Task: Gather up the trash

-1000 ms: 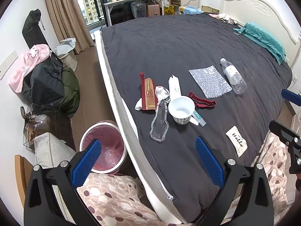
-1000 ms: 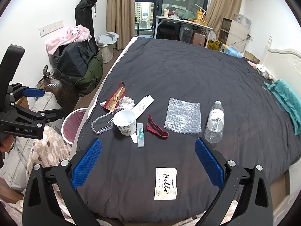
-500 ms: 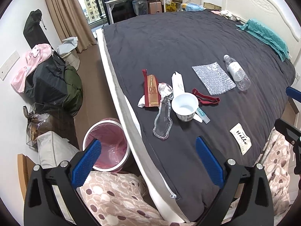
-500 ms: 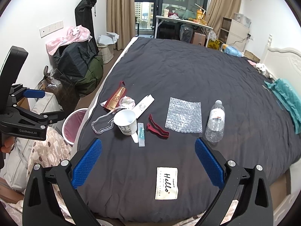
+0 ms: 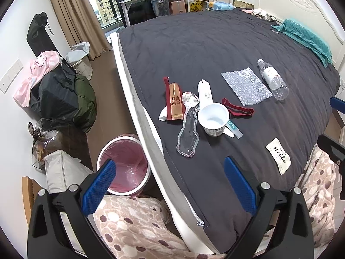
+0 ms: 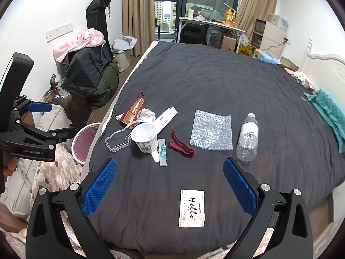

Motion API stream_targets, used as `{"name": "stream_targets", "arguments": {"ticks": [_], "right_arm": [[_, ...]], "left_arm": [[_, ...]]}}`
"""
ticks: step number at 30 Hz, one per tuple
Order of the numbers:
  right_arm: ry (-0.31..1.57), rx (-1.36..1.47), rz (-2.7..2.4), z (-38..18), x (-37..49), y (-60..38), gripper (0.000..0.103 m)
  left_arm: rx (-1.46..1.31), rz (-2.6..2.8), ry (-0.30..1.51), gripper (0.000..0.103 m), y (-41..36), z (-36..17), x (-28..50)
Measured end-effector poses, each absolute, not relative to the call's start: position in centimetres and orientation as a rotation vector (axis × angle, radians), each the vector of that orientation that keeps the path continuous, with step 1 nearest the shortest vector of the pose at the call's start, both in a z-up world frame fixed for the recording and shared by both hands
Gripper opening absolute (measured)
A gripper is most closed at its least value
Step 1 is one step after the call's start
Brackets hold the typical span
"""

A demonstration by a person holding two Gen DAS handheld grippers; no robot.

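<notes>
Both the left claw (image 5: 170,183) and the right claw (image 6: 170,183) gape wide, empty. The white paper cup (image 6: 145,137) lies on the dark grey bed (image 6: 215,82), well ahead of each claw.

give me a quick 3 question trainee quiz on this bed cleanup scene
1. True or false: the paper cup lies tipped on its side on the bed.
2. Multiple choice: what lies between the bubble wrap sheet and the teal cloth in the right wrist view? A) the Hello card B) the plastic bottle C) the red strip
3. Short answer: where is the pink-lined bin, and is either gripper holding anything?

Key
1. False; it stands upright, mouth up.
2. B, the plastic bottle, lying on its side.
3. On the floor beside the bed's edge; the left gripper and right gripper are both open and empty.
</notes>
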State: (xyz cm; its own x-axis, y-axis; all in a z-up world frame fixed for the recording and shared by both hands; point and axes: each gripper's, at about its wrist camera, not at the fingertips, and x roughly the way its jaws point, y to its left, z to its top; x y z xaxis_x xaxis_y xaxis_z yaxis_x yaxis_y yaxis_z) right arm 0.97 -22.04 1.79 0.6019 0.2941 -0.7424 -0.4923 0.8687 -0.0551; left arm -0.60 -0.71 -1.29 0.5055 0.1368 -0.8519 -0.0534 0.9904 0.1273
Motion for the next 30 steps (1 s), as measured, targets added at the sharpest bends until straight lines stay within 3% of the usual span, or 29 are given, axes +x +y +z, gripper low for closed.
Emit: {"name": "stream_targets", "arguments": {"ticks": [24, 30], "right_arm": [[0.831, -0.277, 0.448, 1.2, 1.1, -22.1, 0.096], [0.848, -0.277, 0.432, 0.8, 1.4, -22.4, 0.096]], "left_arm": [[0.032, 0.114, 1.045, 0.098, -0.4, -2.6, -0.1], [-0.092, 0.041, 0.992, 0.098, -0.1, -3.2, -0.7]]}}
